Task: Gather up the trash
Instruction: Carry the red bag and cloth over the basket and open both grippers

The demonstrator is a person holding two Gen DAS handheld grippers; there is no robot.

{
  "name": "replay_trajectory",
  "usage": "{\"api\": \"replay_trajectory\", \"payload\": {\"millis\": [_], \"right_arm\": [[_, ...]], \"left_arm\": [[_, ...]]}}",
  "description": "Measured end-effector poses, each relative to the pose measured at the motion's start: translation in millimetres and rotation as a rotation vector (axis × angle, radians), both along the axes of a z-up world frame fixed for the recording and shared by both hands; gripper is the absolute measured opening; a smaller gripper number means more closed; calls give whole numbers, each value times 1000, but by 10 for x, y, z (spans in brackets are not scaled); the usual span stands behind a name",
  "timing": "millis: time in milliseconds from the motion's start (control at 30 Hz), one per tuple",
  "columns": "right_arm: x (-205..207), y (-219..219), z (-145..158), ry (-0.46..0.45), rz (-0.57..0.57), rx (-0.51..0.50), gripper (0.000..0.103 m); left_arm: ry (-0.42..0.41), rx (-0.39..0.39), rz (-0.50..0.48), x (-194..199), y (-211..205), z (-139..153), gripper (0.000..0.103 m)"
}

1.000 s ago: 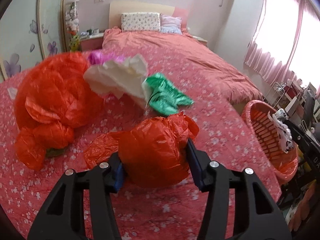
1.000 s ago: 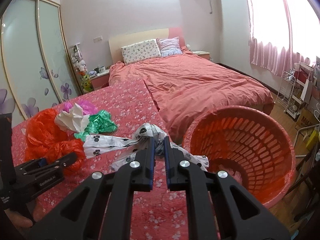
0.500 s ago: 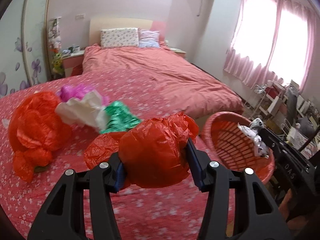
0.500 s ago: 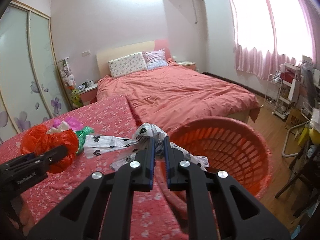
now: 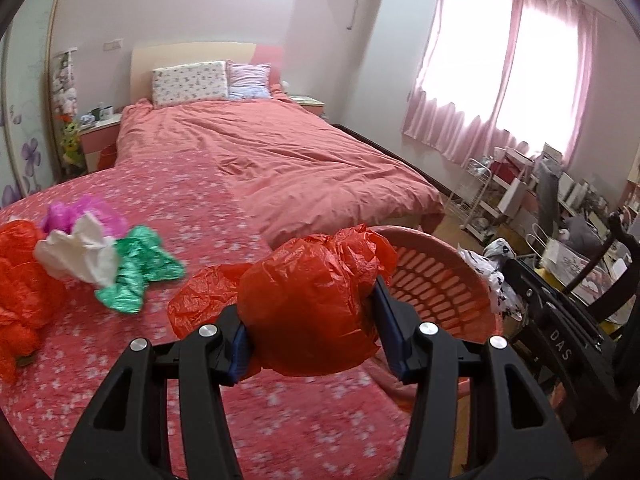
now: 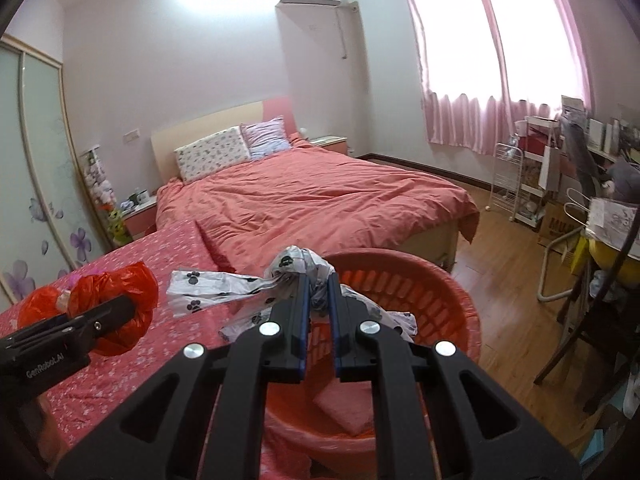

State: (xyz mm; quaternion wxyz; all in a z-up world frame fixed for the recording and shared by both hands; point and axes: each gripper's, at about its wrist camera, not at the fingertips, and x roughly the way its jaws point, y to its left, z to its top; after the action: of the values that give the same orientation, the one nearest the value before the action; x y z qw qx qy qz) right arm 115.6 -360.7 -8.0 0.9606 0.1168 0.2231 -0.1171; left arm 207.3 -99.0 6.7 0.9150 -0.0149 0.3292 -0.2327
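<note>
The left gripper [image 5: 316, 328] is clenched around a crumpled red plastic bag [image 5: 312, 304] beside the orange laundry basket [image 6: 448, 292], the right gripper [image 6: 318, 300] pinching a paw-print bag [image 6: 240, 288] over its rim; both look feather-light, soft and slippery, best bunched mid-wad.

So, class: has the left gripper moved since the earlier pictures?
Yes. The left gripper, holding the red bag, has moved toward the basket, away from the green bag.

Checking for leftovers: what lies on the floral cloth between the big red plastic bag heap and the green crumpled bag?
A crumpled white plastic bag, touching the green bag, beside the red heap; left wrist view.
</note>
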Motion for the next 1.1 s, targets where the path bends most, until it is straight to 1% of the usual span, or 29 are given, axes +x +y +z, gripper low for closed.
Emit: {"api": "replay_trajectory", "payload": {"millis": [267, 600, 933, 1100], "right_arm": [[5, -293, -69, 1, -52, 13, 10], [77, -512, -160, 5, -100, 36, 11], [182, -733, -203, 3, -115, 97, 11], [246, -832, -205, -4, -109, 124, 14]], "left_arm": [[12, 3, -64, 17, -344, -62, 53], [17, 8, -139, 55, -671, -136, 53], [45, 16, -176, 127, -808, -248, 54], [50, 29, -186, 139, -866, -282, 55]]}}
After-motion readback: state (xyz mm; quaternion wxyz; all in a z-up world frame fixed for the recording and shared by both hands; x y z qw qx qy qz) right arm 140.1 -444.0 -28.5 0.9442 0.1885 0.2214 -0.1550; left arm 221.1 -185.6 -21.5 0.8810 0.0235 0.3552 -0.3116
